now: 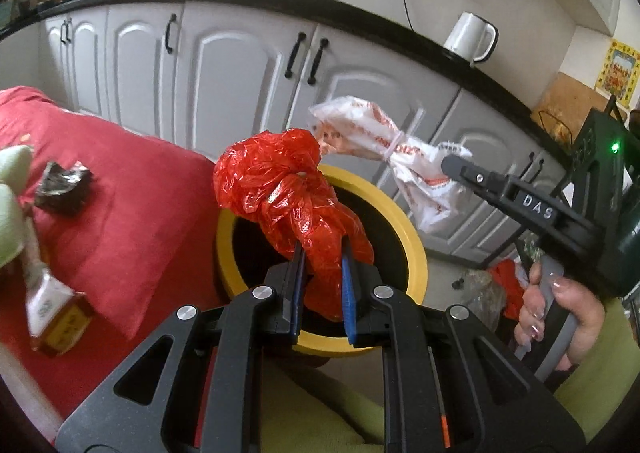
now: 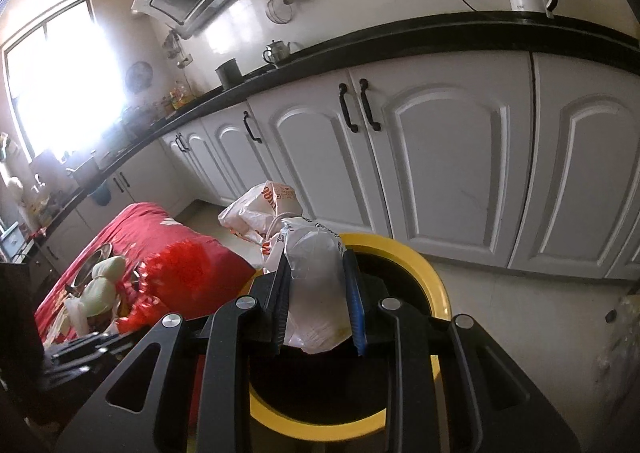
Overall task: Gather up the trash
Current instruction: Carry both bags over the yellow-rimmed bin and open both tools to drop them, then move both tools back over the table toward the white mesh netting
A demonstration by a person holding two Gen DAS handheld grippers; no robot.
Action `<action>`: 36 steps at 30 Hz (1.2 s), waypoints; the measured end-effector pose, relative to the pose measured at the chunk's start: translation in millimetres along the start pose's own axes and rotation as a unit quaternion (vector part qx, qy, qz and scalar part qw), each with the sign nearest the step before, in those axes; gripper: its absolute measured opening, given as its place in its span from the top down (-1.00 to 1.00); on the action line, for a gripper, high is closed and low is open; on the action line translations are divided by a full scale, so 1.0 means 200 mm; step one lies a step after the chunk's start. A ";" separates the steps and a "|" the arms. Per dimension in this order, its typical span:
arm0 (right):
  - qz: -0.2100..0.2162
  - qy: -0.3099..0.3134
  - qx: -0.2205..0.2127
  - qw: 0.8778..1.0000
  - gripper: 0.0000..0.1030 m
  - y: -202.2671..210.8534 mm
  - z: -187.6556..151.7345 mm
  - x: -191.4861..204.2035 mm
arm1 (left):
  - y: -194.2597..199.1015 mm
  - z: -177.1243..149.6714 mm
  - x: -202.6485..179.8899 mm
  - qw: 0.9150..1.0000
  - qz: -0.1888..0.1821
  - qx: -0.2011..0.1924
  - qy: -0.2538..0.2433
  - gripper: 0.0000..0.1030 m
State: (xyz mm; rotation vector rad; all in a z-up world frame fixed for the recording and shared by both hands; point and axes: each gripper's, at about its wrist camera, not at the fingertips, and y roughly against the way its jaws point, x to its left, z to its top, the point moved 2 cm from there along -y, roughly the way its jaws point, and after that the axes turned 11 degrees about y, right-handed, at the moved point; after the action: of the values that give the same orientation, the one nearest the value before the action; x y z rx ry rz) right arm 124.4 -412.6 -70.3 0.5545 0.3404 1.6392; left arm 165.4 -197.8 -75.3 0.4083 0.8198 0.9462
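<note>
My left gripper (image 1: 322,253) is shut on a crumpled red plastic bag (image 1: 280,181) and holds it over the yellow-rimmed bin (image 1: 416,249). My right gripper (image 2: 316,265) is shut on a knotted white plastic bag with orange print (image 2: 312,277), also above the bin (image 2: 436,285). The right gripper with its white bag (image 1: 384,145) shows in the left wrist view at the right, just beyond the bin's far rim. The red bag shows blurred in the right wrist view (image 2: 176,273).
A table with a red cloth (image 1: 132,181) stands left of the bin, holding a dark crumpled wrapper (image 1: 64,189), a small bottle (image 1: 52,309) and a pale green bag (image 2: 104,285). White cabinets (image 2: 440,157) under a black counter run behind. More bags (image 1: 492,285) lie on the floor at right.
</note>
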 end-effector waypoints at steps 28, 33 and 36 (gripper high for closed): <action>0.029 0.031 -0.030 0.999 -0.40 0.05 0.09 0.20 | 0.36 0.04 0.16 0.989 0.083 -0.121 0.032 -0.79; 0.040 0.063 -0.039 0.996 -0.50 0.08 0.12 0.32 | 0.48 0.06 0.20 0.983 0.096 -0.151 0.035 -0.79; 0.045 0.076 -0.048 0.995 -0.52 0.09 0.14 0.37 | 0.55 0.06 0.23 0.980 0.100 -0.167 0.040 -0.79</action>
State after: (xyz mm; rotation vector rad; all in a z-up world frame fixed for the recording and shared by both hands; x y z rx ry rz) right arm 118.5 -345.0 -25.5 0.3788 0.3512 1.7809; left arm 129.6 -100.1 -17.9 0.1624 0.6840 1.2711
